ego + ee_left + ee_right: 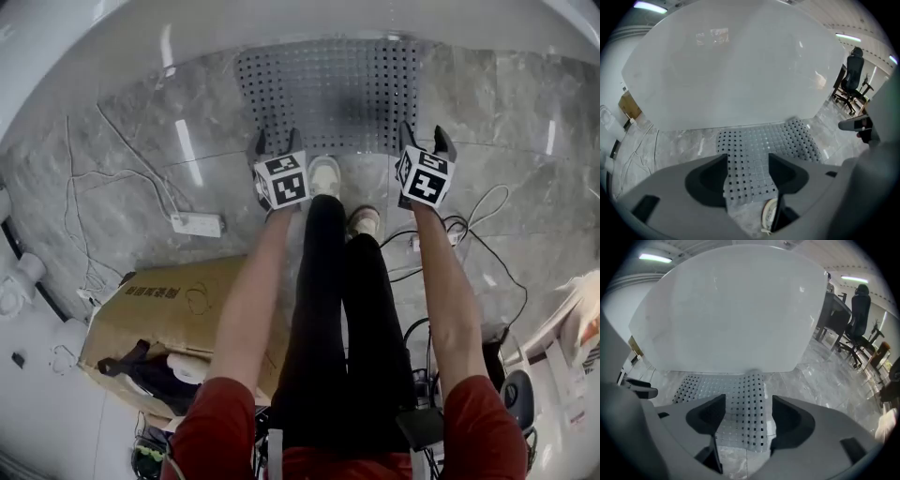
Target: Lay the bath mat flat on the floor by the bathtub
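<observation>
We judged the job nearly done: the grey perforated bath mat (328,94) lay seemingly flat on the marble floor (141,187) against the bathtub (281,23), with the left tongs (277,141) and right tongs (424,136) both apart, unclamped, over its near edge.

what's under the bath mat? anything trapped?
Only grey marble floor shows, running out from beneath the bath mat on its open sides. The mat covers the rest; no lump shows, but anything flat under it would be hidden.
</observation>
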A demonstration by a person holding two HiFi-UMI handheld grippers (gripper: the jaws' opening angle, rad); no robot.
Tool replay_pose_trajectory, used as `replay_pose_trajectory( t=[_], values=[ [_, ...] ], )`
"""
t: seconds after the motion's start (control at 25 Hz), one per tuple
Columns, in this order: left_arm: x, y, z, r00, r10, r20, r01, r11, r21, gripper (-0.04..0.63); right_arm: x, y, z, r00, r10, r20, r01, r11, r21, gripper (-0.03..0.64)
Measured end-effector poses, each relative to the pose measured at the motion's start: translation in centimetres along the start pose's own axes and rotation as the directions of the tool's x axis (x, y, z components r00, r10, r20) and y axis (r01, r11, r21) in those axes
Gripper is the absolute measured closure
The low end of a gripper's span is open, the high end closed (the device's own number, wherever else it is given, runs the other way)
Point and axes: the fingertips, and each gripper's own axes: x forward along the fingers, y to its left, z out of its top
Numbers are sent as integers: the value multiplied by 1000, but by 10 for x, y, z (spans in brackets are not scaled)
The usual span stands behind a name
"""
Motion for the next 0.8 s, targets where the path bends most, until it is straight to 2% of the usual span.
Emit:
replay_pose_trajectory(
  t=[0.16, 0.4, 0.56, 0.72, 0.8],
  values=[
    [-42, -13, 21, 999, -28, 17, 27, 999, 31, 328, -42, 5, 23, 1000, 8, 17, -9, 1000, 25, 313],
    [-107, -27, 67, 994, -62, 95, 60, 998, 25, 327, -105, 18, 73, 995, 51, 87, -56, 997, 51, 313],
    [-151, -31, 98, 986, -79, 144, 77, 997, 22, 327, -153, 34, 110, 983, 95, 155, -100, 995, 26, 313],
    [-207, -25, 136, 975, -83, 208, 82, 997, 14, 327, -205, 48, 153, 967, 116, 229, -130, 990, 50, 313],
    [-239, -28, 151, 967, -92, 237, 97, 995, -13, 327, -235, 50, 171, 959, 123, 256, -143, 988, 59, 313]
  ],
)
